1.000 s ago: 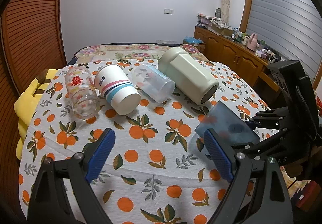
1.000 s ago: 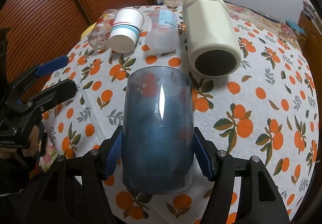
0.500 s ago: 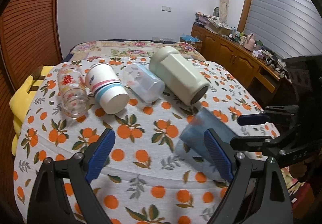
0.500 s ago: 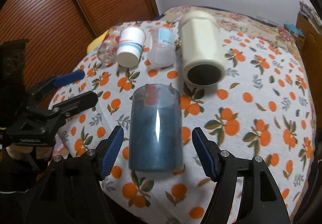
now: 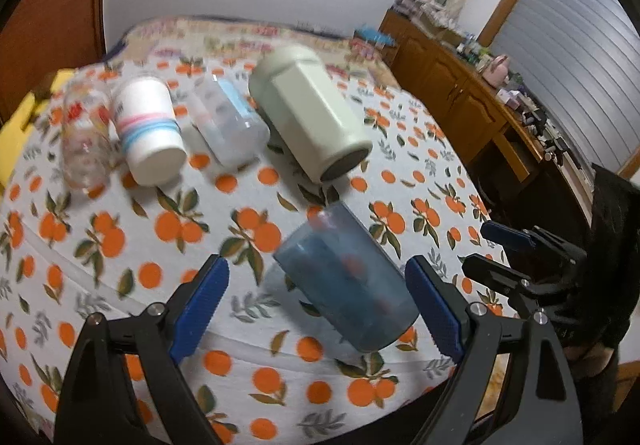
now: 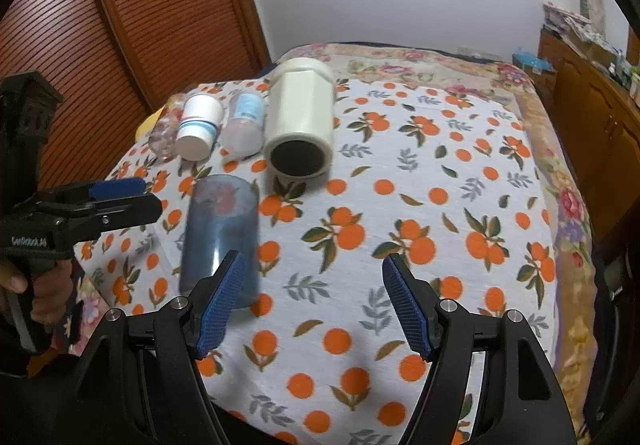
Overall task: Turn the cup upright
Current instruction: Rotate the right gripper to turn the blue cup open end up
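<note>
Cup (image 5: pixel 345 281): smoky blue, see-through, standing on the orange-print cloth (image 6: pixel 440 181).
Left gripper (image 5: pixel 316 301): spread wide around the cup, not touching.
Right gripper (image 6: pixel 314 303): wide apart, holding nothing.

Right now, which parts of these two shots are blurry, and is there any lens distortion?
Left wrist view: motion blur smears the striped paper cup and patterned glass; left gripper stays sharp. Right wrist view: mostly crisp, only the blue tumbler slightly soft. Both show fisheye curvature and dark corners.
</note>
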